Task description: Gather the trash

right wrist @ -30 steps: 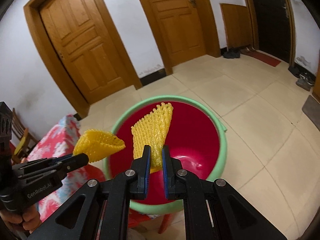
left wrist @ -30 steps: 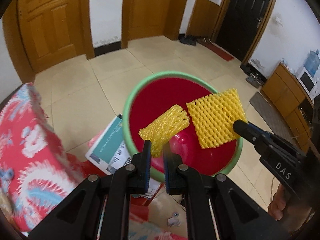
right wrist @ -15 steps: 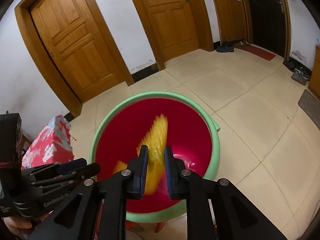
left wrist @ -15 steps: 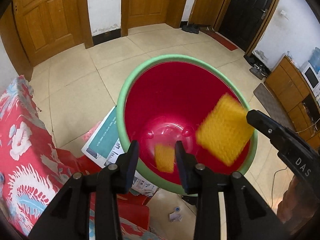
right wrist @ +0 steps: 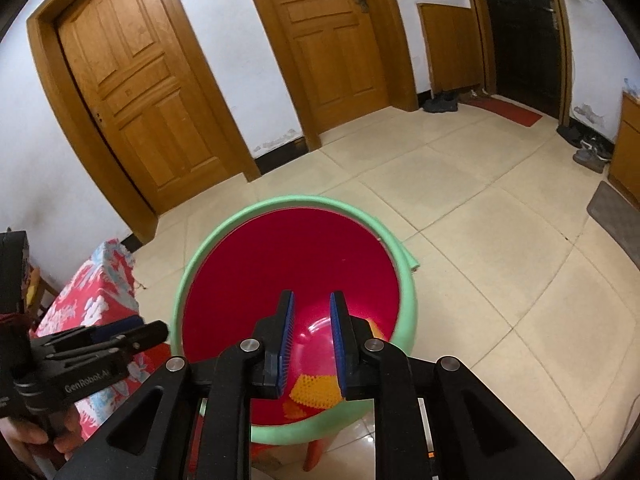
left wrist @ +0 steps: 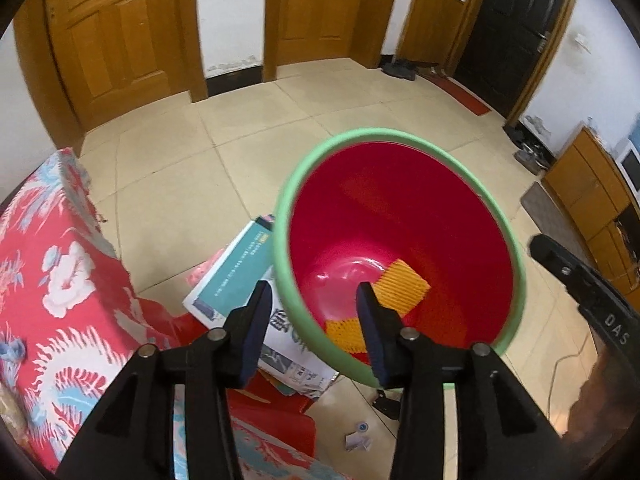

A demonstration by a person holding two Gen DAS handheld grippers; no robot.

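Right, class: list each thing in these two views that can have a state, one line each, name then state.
left tool: jaws opening, nothing between them
right tool: jaws opening, nothing between them
red bin: upright, holding trash
yellow foam nets: lying on the bin's bottom
wooden doors: shut
black door: shut

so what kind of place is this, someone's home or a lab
Most likely a home, probably an entry hall or living room: panelled wooden doors, shoes left by the dark door, a tiled floor, and a red plastic basin with yellow foam netting inside.
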